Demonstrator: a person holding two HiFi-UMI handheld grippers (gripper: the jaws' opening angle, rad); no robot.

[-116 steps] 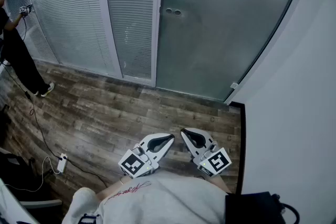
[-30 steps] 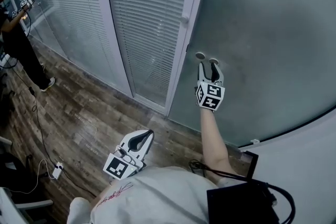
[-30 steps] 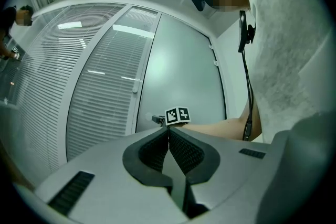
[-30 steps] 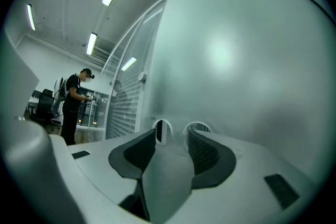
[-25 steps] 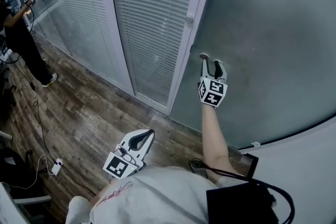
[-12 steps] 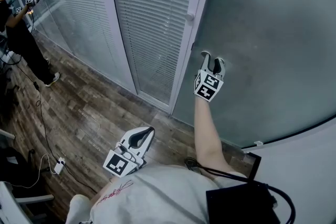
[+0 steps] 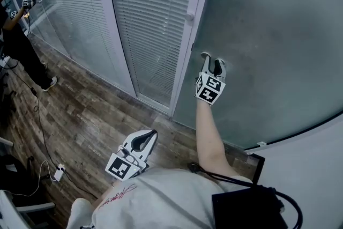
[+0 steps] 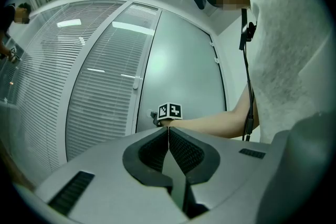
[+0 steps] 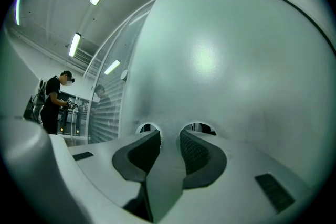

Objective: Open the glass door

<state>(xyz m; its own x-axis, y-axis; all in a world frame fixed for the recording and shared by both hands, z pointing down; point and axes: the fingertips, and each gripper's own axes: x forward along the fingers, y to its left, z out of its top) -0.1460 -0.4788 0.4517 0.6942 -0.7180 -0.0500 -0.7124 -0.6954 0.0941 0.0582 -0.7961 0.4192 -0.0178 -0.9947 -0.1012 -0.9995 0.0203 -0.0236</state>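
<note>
Glass door [image 7: 278, 35] stands upright, right tool [image 7: 213, 57] closing round the strip [image 9: 170, 121] between its holes [image 9: 200, 127], left tool [image 8: 168, 129] pinched together.

Frosted glass door [image 7: 278, 35] stands beside slatted blinds [image 7: 155, 24] over wooden floor [image 7: 80, 115]

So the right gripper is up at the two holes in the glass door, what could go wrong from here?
The right gripper is closing with only its tips at the two holes, a narrow strip of the glass door between them: on smooth glass that hold may slip when pulled.
The left gripper is low, shut and empty, so nothing backs it up.
</note>
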